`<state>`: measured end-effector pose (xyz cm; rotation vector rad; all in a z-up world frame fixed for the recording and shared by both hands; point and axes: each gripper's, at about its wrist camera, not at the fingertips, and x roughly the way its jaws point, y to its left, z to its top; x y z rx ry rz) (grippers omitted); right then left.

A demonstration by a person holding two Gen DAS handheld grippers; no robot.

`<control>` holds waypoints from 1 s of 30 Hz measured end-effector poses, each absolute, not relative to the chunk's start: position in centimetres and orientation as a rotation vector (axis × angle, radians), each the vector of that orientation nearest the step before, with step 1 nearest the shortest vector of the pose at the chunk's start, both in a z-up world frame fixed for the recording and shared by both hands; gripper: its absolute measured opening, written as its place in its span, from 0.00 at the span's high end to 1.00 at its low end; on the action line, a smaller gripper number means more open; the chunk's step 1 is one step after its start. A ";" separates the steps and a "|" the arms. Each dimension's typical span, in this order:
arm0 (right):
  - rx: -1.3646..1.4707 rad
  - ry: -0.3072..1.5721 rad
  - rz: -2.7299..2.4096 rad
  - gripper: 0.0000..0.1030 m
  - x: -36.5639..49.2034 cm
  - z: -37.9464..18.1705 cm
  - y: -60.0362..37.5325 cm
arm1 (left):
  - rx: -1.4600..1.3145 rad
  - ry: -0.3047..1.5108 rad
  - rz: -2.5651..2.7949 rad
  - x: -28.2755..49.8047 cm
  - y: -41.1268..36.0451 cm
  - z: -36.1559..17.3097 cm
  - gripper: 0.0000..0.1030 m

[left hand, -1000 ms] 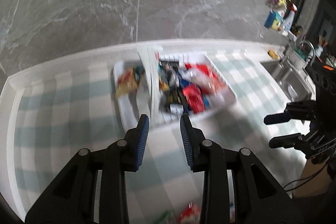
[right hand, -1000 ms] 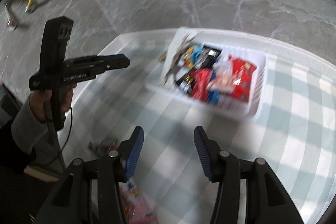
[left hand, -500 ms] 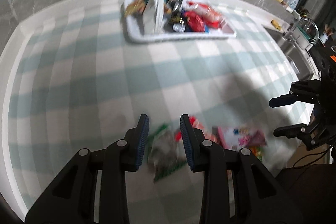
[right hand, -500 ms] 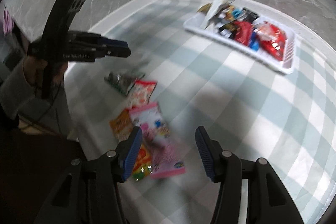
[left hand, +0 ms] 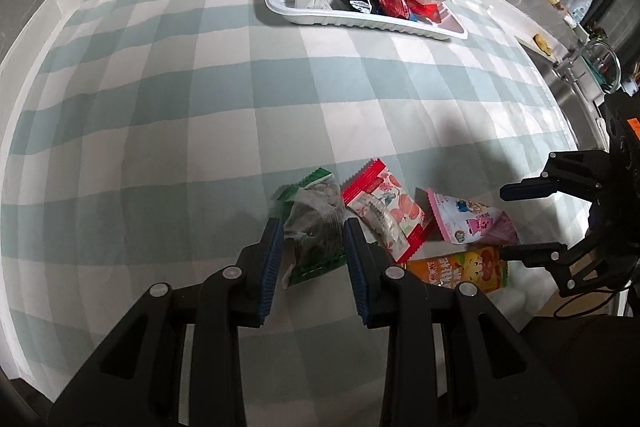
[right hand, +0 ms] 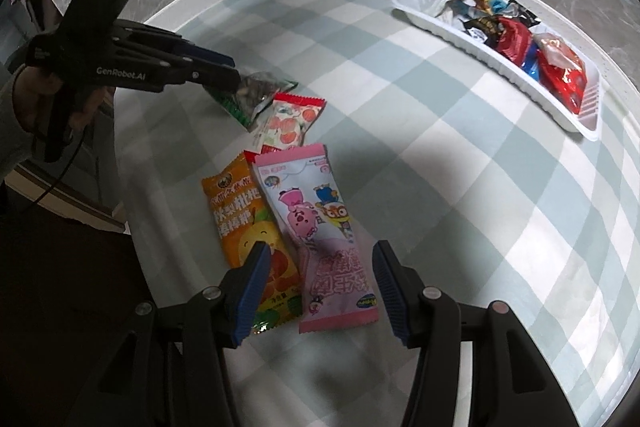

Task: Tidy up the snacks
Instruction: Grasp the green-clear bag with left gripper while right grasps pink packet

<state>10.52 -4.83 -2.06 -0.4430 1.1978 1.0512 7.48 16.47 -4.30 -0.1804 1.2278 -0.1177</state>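
Left wrist view: my left tongs [left hand: 313, 227] stand parted and empty astride the green packet [left hand: 314, 225] on the tabletop [left hand: 160, 107], pads beside its long edges without pressing, its long axis running along the fingers toward the white tray [left hand: 360, 21] far beyond. Right wrist view: my right tongs [right hand: 318, 269] hang open over the pink packet [right hand: 320, 227], well short of the tray [right hand: 500, 67], its long axis likewise along the fingers, with the orange packet [right hand: 244, 223] just beside the left pad, so I judge each hand nearest its own packet.

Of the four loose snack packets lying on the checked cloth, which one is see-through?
The green-edged packet, framed by the left tool: dark contents show through its clear middle. The red-edged, pink and orange packets are printed opaque.
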 end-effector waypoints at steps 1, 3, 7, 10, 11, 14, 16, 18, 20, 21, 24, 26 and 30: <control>-0.451 1.198 1.049 0.46 10.5 -2.2 -4.7 | -0.183 1.231 -0.114 7.5 16.5 -4.4 0.72; -0.458 1.198 1.052 0.46 10.5 -2.3 -4.5 | -0.191 1.231 -0.112 7.6 16.5 -4.5 0.72; -0.473 1.193 1.055 0.46 10.6 -2.4 -4.0 | -0.190 1.233 -0.112 7.9 16.5 -4.5 0.71; -0.482 1.194 1.051 0.46 10.7 -2.6 -3.7 | -0.192 1.234 -0.112 7.9 16.4 -4.5 0.71; -0.485 1.196 1.050 0.46 10.8 -2.7 -3.6 | -0.191 1.234 -0.113 8.0 16.3 -4.5 0.71; -0.501 1.201 1.047 0.46 10.9 -3.0 -3.2 | -0.190 1.239 -0.117 8.4 16.2 -4.6 0.70; -0.508 1.204 1.045 0.46 10.9 -3.1 -3.1 | -0.192 1.250 -0.120 8.6 16.1 -4.8 0.56; -0.513 1.207 1.044 0.46 10.9 -3.2 -3.0 | -0.197 1.264 -0.126 8.8 15.9 -5.2 0.49; -0.517 1.209 1.041 0.46 11.0 -3.3 -2.9 | -0.198 1.272 -0.135 8.9 15.7 -5.7 0.49; -0.519 1.210 1.041 0.46 11.0 -3.3 -2.9 | -0.196 1.277 -0.136 9.0 15.5 -5.8 0.49; -0.521 1.216 1.039 0.46 11.1 -3.5 -2.8 | -0.195 1.285 -0.138 9.2 15.2 -6.3 0.49; -0.522 1.219 1.032 0.46 11.2 -3.6 -2.8 | -0.190 1.293 -0.136 9.4 15.1 -6.7 0.49; -0.520 1.225 1.032 0.46 11.3 -3.7 -2.8 | -0.198 1.300 -0.134 9.6 15.1 -7.2 0.49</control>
